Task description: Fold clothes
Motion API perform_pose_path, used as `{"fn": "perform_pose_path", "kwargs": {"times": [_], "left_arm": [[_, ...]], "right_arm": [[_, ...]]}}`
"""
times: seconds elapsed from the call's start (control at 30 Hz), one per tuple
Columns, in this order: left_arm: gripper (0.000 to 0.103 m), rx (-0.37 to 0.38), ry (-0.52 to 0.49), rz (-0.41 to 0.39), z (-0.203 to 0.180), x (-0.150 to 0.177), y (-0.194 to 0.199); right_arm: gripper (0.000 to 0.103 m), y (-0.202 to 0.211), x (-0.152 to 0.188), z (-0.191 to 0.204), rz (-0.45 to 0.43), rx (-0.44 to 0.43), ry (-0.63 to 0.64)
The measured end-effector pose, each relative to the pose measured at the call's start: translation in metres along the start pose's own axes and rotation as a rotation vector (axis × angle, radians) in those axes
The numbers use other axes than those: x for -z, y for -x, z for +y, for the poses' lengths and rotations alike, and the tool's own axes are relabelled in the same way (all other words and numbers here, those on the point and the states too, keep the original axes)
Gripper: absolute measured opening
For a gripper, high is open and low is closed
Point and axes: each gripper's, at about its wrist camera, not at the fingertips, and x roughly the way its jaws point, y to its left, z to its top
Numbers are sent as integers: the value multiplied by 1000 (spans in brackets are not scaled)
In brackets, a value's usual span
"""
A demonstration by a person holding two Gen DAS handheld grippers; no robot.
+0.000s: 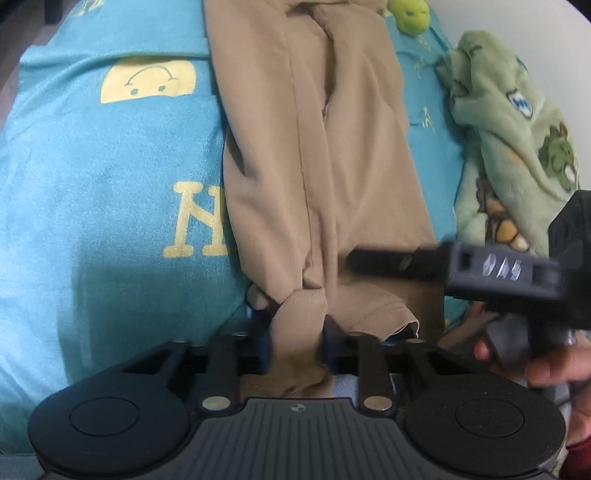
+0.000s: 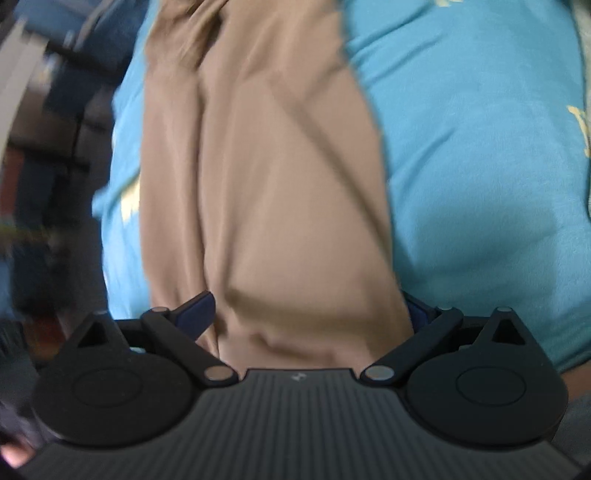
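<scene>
A tan garment lies lengthwise on a turquoise blanket, folded into a long strip. My left gripper is shut on a bunched corner of its near end. In the left wrist view one dark finger of the right gripper reaches in from the right over the same end, held by a hand. In the right wrist view my right gripper stands wide open over the tan garment, with the cloth lying between its blue pads. That view is blurred.
A crumpled green blanket with dinosaur prints lies to the right of the garment. A green plush toy sits at the far end. The turquoise blanket carries yellow letters and a smiley. Dark furniture shows beyond its edge.
</scene>
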Motion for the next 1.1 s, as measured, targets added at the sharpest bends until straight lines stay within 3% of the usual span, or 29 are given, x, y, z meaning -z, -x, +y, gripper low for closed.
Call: {"fn": "perform_pose_path", "kwargs": {"times": [0.1,0.13,0.17,0.2,0.23,0.33,0.53,0.77,0.9,1.1], "left_arm": [[9,-36,-38,-38,-5,8,10],[8,-49,-50,-54,-6,11,14],[8,-49,-56,-80,-7,13,20],[7,-40,-55,-114,-7,16,29],[7,-17,-46,-156,-6,20,40],[6,68,-7,-278,1,33,78],[4,189,12,-532,-13,61,155],[4,219,-79,-664,-73,119,203],[4,206,-98,-706,-98,138,203],[5,143,-96,-756,-105,79,190]], "right_arm": [[71,1,13,8,-3,15,46],[55,4,16,10,-10,19,63],[32,9,18,11,-32,19,69],[23,15,19,11,-61,18,70],[20,24,22,12,-96,23,84],[18,54,31,16,-205,13,137],[16,128,42,1,-381,-129,109],[16,185,78,-2,-503,-237,147],[16,202,89,-14,-544,-266,141],[16,201,37,-9,-557,-250,131]]}}
